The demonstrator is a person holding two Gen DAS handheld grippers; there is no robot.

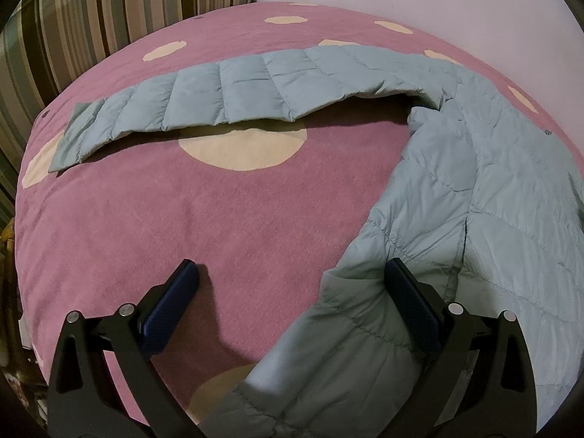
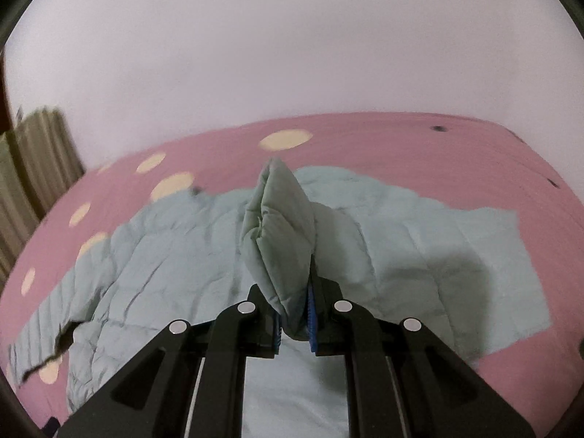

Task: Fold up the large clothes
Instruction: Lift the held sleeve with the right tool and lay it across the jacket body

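Observation:
A pale blue-grey quilted down jacket [image 1: 503, 189] lies spread on a pink bed cover [image 1: 182, 219] with cream dots. One sleeve [image 1: 204, 102] stretches out to the left at the far side. My left gripper [image 1: 292, 273] is open just above the cover, its right finger [image 1: 412, 299] resting on the jacket's near edge, its left finger [image 1: 175, 292] over bare cover. In the right wrist view the jacket [image 2: 164, 248] lies across the bed. My right gripper [image 2: 294, 310] is shut on a bunched fold of the jacket [image 2: 281, 226], which stands up between the fingers.
A striped cushion or bedding [image 1: 91, 18] stands at the far left of the bed. A pale wall [image 2: 292, 43] runs behind the bed. The bed's right edge [image 2: 569, 197] curves away in the right wrist view.

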